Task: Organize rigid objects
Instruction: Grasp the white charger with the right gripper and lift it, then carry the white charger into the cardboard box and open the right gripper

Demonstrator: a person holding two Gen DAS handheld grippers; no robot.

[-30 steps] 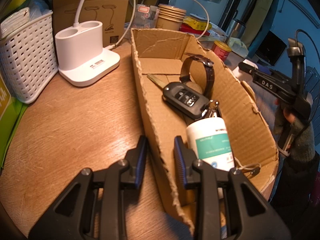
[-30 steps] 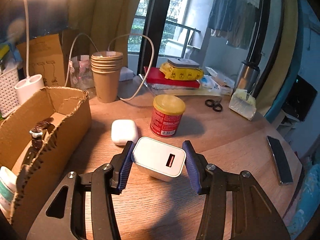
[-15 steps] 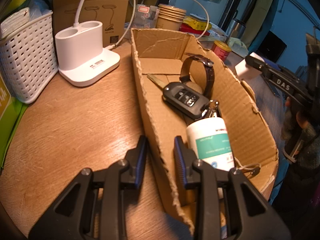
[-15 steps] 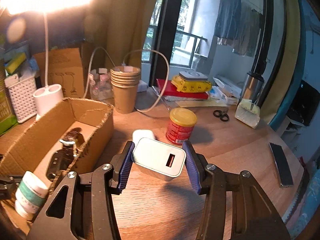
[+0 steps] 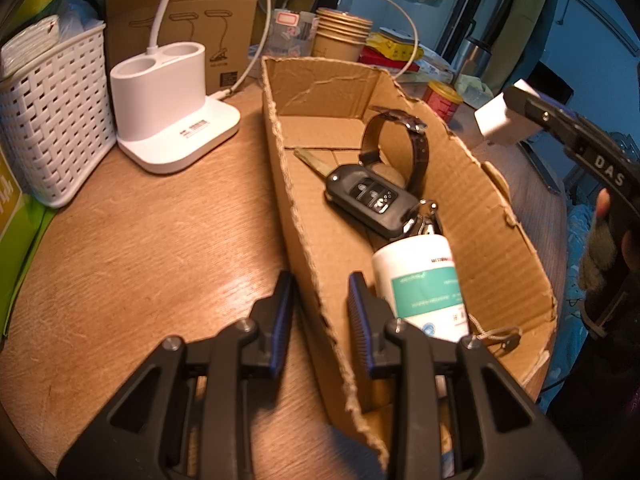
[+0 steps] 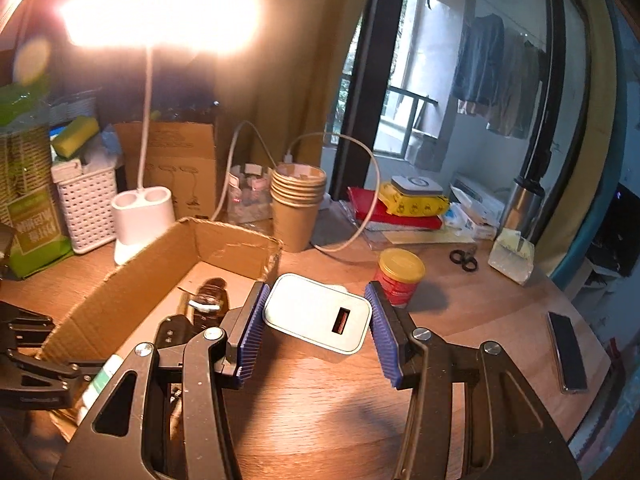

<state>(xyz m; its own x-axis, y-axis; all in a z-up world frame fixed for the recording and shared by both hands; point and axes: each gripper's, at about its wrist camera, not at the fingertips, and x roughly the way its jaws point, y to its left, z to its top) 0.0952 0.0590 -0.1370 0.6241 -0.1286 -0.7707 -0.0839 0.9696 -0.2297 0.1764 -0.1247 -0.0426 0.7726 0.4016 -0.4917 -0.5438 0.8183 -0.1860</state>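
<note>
My right gripper (image 6: 316, 330) is shut on a white USB charger (image 6: 316, 316) and holds it in the air beside the right wall of the torn cardboard box (image 6: 160, 256). The charger also shows in the left wrist view (image 5: 496, 120), above the box's right wall. My left gripper (image 5: 320, 300) is shut on the box's near left wall (image 5: 304, 248). Inside the box lie a black car key (image 5: 370, 200), a brown-strap watch (image 5: 400, 144) and a white bottle with a green label (image 5: 424, 284).
A white lamp base (image 5: 172, 120) and a white basket (image 5: 52, 120) stand left of the box. Stacked paper cups (image 6: 298, 204), a red can (image 6: 400, 276), scissors (image 6: 464, 260), a phone (image 6: 568, 352), books and white cables sit on the round wooden table.
My right gripper has risen with the charger and swung left toward the box. The white earbud case is now hidden behind the charger. The left gripper has not moved.
</note>
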